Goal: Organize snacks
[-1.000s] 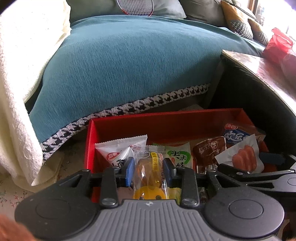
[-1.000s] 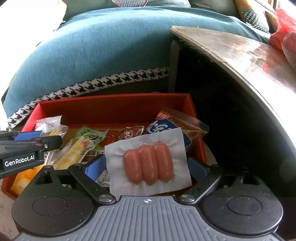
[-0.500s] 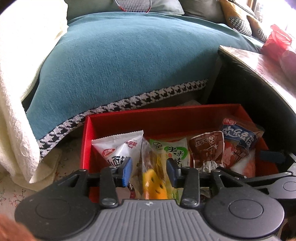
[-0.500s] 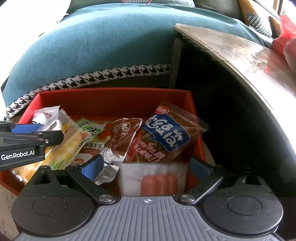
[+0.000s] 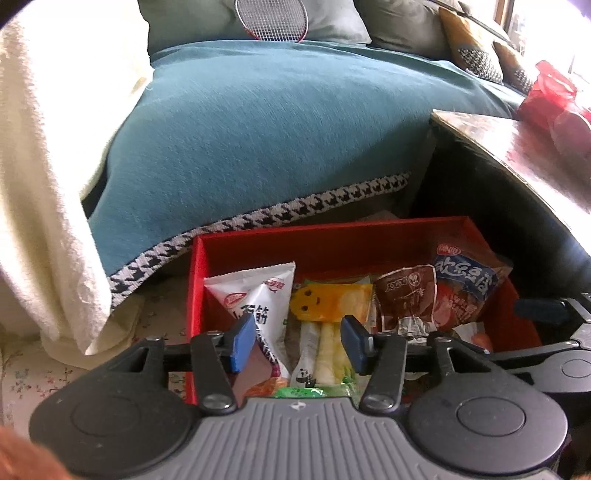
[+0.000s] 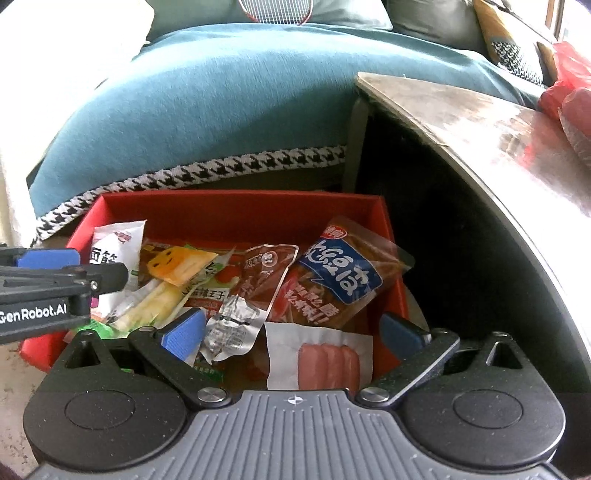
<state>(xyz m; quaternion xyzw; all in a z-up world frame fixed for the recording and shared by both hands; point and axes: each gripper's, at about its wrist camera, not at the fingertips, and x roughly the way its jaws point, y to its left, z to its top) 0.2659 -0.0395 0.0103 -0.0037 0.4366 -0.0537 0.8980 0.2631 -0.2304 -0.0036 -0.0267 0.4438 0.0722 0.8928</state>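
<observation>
A red box (image 5: pixel 332 240) (image 6: pixel 240 206) on the floor holds several snack packs. My left gripper (image 5: pixel 298 341) is open and empty above its front left part, over a yellow smiley-face pack (image 5: pixel 328 301) (image 6: pixel 181 264) and a white pack (image 5: pixel 258 299). My right gripper (image 6: pixel 291 332) is open and empty above the box's front right, over a white sausage pack (image 6: pixel 321 360), a blue-labelled bag (image 6: pixel 343 277) and a brown pack (image 6: pixel 266 273).
A teal sofa cover with houndstooth trim (image 5: pixel 258 147) lies right behind the box. A dark table (image 6: pixel 480 122) stands to the right with a red bag (image 5: pixel 554 96) on it. A cream blanket (image 5: pixel 44 184) hangs at the left. A racket (image 5: pixel 273 18) rests on the cushions.
Both grippers opened. The left one dropped the yellow pack into the box and the right one dropped the sausage pack; both packs now lie among the snacks. Both grippers have pulled back a little.
</observation>
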